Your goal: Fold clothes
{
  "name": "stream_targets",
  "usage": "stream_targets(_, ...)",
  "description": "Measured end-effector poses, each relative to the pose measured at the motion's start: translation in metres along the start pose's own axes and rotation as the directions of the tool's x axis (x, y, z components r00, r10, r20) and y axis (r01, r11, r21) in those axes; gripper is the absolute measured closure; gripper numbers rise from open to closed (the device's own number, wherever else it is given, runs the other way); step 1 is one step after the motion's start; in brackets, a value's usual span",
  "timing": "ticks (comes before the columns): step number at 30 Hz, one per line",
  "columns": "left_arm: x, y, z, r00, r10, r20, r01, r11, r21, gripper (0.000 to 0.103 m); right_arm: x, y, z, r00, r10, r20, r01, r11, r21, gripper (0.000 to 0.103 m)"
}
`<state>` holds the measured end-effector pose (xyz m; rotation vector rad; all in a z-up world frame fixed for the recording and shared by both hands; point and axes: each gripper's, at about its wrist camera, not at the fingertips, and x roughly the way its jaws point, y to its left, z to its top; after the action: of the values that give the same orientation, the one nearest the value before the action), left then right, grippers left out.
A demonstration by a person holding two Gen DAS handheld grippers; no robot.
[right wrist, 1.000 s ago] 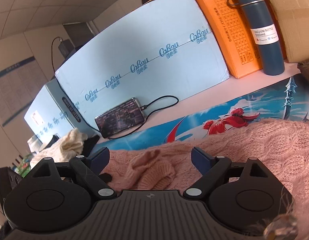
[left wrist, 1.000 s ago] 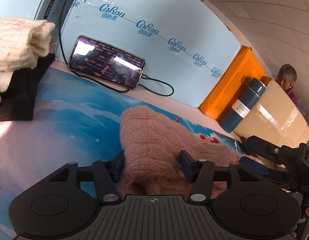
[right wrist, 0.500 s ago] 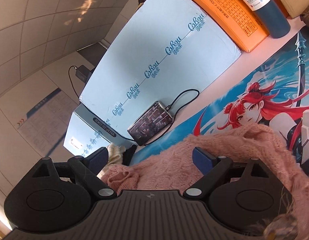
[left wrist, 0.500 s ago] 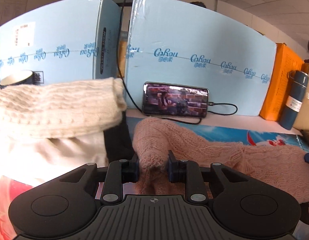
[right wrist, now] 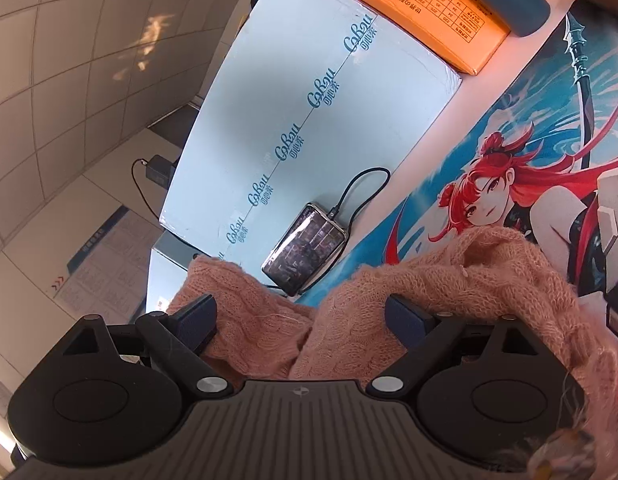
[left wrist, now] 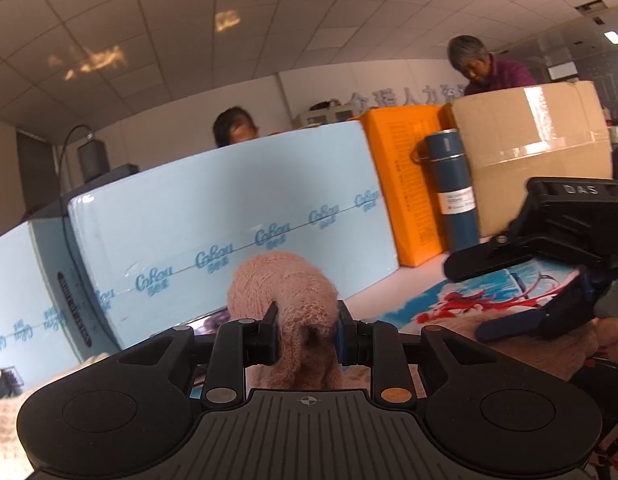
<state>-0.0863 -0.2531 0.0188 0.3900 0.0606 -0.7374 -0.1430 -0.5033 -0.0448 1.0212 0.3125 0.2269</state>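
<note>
A pink knitted sweater (left wrist: pixel 285 292) bulges up between the fingers of my left gripper (left wrist: pixel 307 330), which is shut on a bunched fold of it and holds it lifted. The rest of the sweater (right wrist: pixel 449 280) lies on the printed desk mat (right wrist: pixel 549 128). My right gripper (right wrist: pixel 301 320) is open, its fingers spread over the sweater with knit between them, not pinched. The right gripper also shows at the right of the left wrist view (left wrist: pixel 541 316), low over the sweater.
A phone (right wrist: pixel 305 248) on a cable leans at the light blue foam board (right wrist: pixel 329 92). An orange box (left wrist: pixel 405 188), a blue flask (left wrist: pixel 453 192) and a cardboard box (left wrist: pixel 537 144) stand at the back right. Two people are behind the boards.
My left gripper closed on the sweater fold and lifted it, tilting upward. My right gripper stayed open and tilted over the sweater, toward the mat.
</note>
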Motion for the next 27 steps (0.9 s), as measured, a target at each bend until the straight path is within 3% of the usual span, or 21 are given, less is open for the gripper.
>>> stream_targets(3,0.001,-0.030,0.005,0.991,-0.135,0.010,0.134,0.989,0.056,0.079,-0.009,-0.004,0.003,0.999,0.035,0.038,-0.037,0.998,0.044,0.012)
stream_targets(7,0.004,-0.056,0.006,0.958,-0.286,0.015,0.284,0.955,0.088,0.079,-0.020,-0.006,0.007,0.994,0.077,0.076,-0.082,0.994,0.067,0.012)
stream_targets(9,0.005,-0.060,0.005,0.946,-0.324,0.028,0.321,0.943,0.086,0.073,-0.023,-0.006,0.008,0.994,0.075,0.079,-0.080,0.995,0.066,0.012)
stream_targets(11,0.007,-0.054,0.002,0.945,-0.325,0.026,0.323,0.944,0.068,0.066,-0.023,-0.007,0.008,0.995,0.060,0.074,-0.066,0.995,0.071,0.012)
stream_targets(15,-0.010,-0.010,-0.004,0.945,-0.298,0.138,0.310,0.948,-0.077,0.033,-0.023,-0.005,0.007,0.996,0.057,0.067,-0.060,0.997,0.055,0.012)
stream_targets(17,-0.014,0.022,-0.008,0.964,-0.192,0.182,0.228,0.953,-0.200,0.021,-0.021,-0.004,0.006,0.997,0.056,0.058,-0.059,0.997,0.045,0.012)
stream_targets(19,-0.011,0.051,-0.017,0.985,-0.057,0.164,0.108,0.940,-0.323,0.011,-0.017,-0.002,0.004,0.998,0.051,0.041,-0.053,0.998,0.034,0.012)
stream_targets(21,0.009,0.079,-0.034,0.999,-0.015,0.035,0.030,0.890,-0.454,0.011,-0.010,0.004,0.003,0.999,0.054,0.010,-0.054,0.998,0.013,0.012)
stream_targets(23,0.028,0.099,-0.057,0.994,-0.092,-0.064,0.036,0.803,-0.595,0.012,-0.002,0.012,0.000,0.998,0.055,-0.036,-0.055,0.998,-0.016,0.012)
stream_targets(25,0.043,0.114,-0.075,0.976,-0.173,-0.135,0.030,0.714,-0.699,0.012,0.010,0.024,-0.004,0.997,0.008,-0.082,-0.015,0.997,-0.076,0.012)
stream_targets(27,0.047,0.113,-0.079,0.967,-0.213,-0.142,0.051,0.705,-0.707,0.012,0.021,0.036,-0.008,0.992,-0.056,-0.113,0.040,0.990,-0.136,0.017)
